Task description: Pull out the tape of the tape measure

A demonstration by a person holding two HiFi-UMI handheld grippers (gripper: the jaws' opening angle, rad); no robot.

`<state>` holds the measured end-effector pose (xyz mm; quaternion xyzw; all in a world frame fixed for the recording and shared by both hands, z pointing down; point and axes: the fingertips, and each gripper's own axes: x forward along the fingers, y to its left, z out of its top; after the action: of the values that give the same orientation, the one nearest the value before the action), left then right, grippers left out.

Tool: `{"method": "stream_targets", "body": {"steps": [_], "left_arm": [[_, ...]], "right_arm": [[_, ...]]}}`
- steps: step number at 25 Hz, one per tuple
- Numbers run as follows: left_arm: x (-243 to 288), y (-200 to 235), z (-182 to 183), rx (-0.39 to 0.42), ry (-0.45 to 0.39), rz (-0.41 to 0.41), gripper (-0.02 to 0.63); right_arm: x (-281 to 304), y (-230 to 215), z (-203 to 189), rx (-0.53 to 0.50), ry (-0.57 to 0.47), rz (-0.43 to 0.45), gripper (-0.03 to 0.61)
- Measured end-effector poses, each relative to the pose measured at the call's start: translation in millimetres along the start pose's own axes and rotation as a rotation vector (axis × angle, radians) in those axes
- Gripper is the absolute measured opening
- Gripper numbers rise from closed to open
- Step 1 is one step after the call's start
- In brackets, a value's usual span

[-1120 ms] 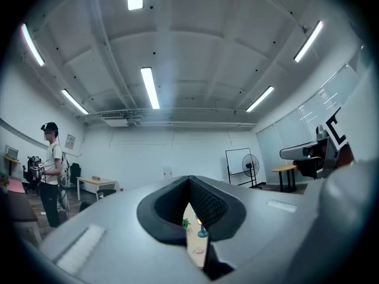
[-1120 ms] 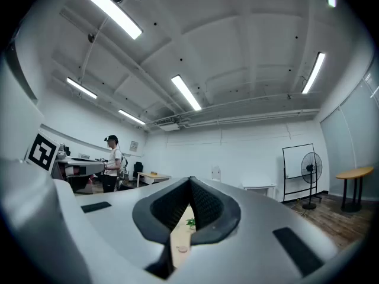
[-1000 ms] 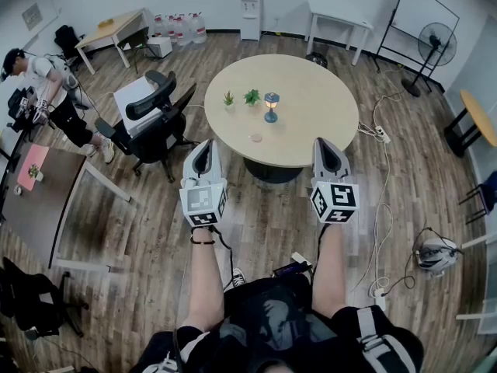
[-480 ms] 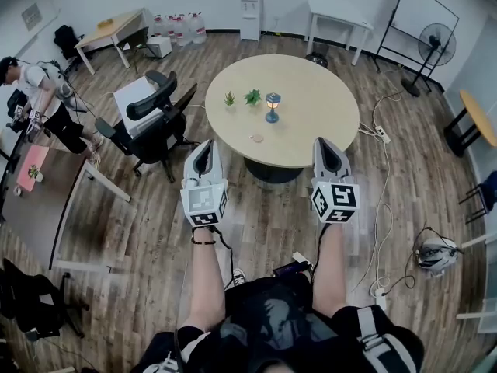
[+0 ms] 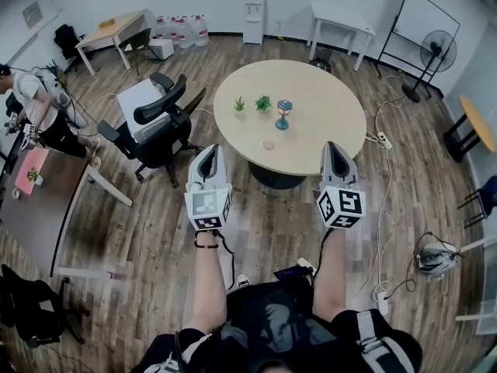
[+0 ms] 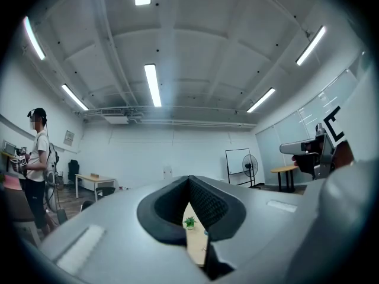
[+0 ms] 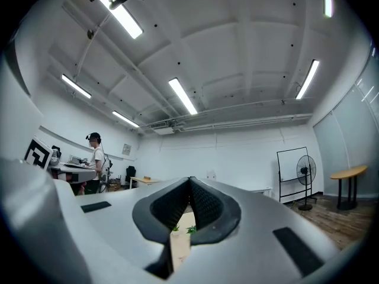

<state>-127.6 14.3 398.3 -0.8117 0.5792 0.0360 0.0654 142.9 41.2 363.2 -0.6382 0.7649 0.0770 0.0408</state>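
A small round pale object (image 5: 267, 144) lies near the front edge of the round beige table (image 5: 326, 123); it is too small to tell whether it is the tape measure. In the head view both grippers are held out level in front of the table, short of its edge. My left gripper (image 5: 209, 152) is shut with nothing in it, its jaws meeting at the tips (image 6: 189, 179). My right gripper (image 5: 332, 148) is also shut and empty (image 7: 190, 181). Through the gap under each pair of jaws a strip of the tabletop and small plants show.
On the table stand two little potted plants (image 5: 239, 103) (image 5: 264, 102) and a small blue lamp (image 5: 283, 113). A black office chair (image 5: 159, 123) is left of the table, a grey desk (image 5: 31, 208) further left. Cables (image 5: 380, 208) run over the wooden floor at right. A person (image 5: 35, 107) stands far left.
The table and room have slid down and slightly right in the head view as both grippers moved forward toward the table. The person at the far left has shifted further left. Both grippers stayed shut.
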Motion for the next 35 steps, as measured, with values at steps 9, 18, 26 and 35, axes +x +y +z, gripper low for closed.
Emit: {"method": "stream_targets", "body": {"steps": [9,18,26,35], "left_arm": [[45.9,32.6,-23.3,-0.016,0.021,0.02,0.002],[168.2,56.1,-51.0,0.028,0.033,0.066,0.002],[272.6,59.3,-45.7,0.048,0.026,0.104,0.002],[315.6,74.2,-47.9,0.061,0.022,0.088,0.002]], "right_arm": [[55.3,-5.5,-18.6,0.035,0.017,-0.01,0.002],[190.3,-42.1,-65.6,0.053,0.019,0.062,0.003],[286.9,-94.9,-74.0,0.037,0.008,0.103,0.003],[334.5,-97.5,-79.5,0.039,0.011,0.1,0.013]]}}
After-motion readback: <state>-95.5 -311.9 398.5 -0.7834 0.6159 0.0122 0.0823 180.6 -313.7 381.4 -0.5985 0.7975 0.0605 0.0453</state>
